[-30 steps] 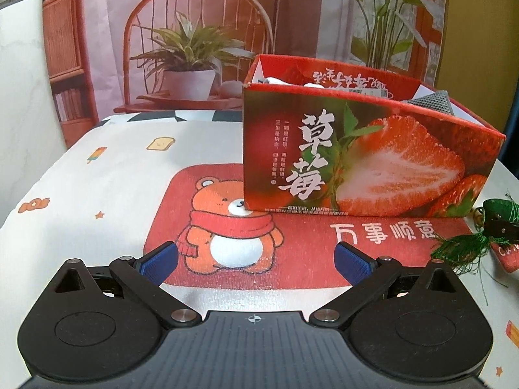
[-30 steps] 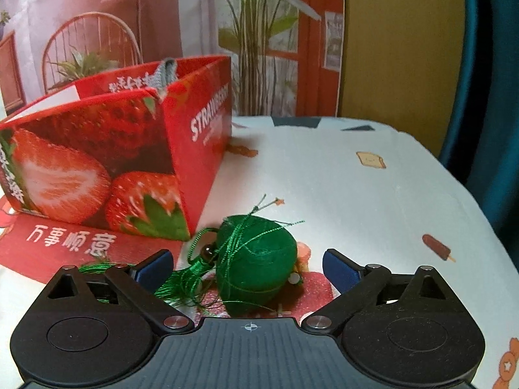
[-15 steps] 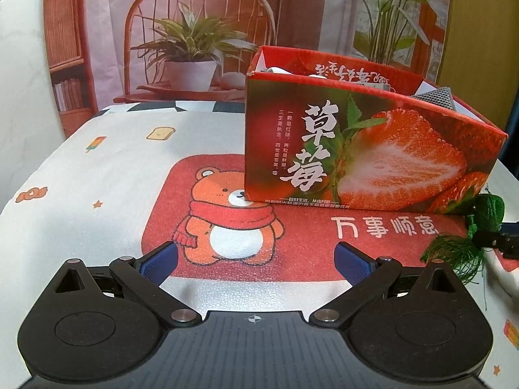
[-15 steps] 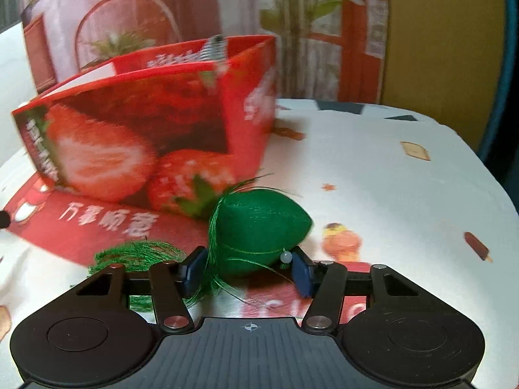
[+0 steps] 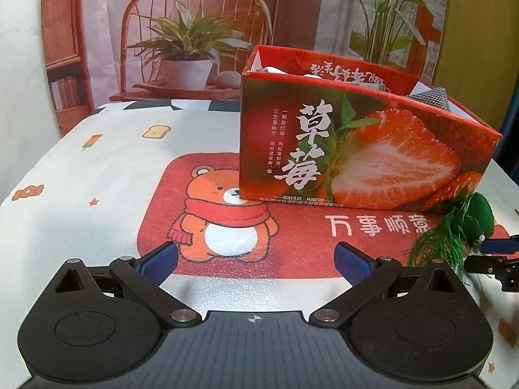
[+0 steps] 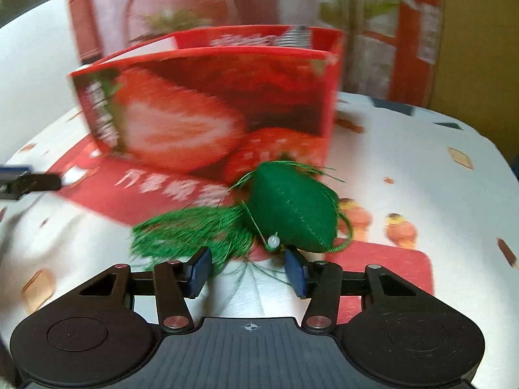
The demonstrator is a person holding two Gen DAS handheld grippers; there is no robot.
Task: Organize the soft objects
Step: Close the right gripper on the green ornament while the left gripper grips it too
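A green stuffed sachet (image 6: pixel 292 209) with a green tassel (image 6: pixel 191 230) is gripped at its near end by my right gripper (image 6: pixel 248 267), which is shut on it and lifts it in front of the red strawberry box (image 6: pixel 211 103). It also shows in the left wrist view (image 5: pixel 476 215) at the far right, beside the box (image 5: pixel 356 149). My left gripper (image 5: pixel 256 262) is open and empty, low over the bear picture on the tablecloth (image 5: pixel 227 220). A grey knitted item (image 5: pixel 431 95) pokes out of the box.
The table is covered by a white patterned cloth (image 5: pixel 97 168) with a red panel. A backdrop with a chair and potted plant (image 5: pixel 185 52) stands behind. The table edge curves away at the right (image 6: pixel 480 149).
My right gripper closed on the green sachet, lifted it and swung left toward the box front; its view is blurred. My left gripper stayed open, almost still.
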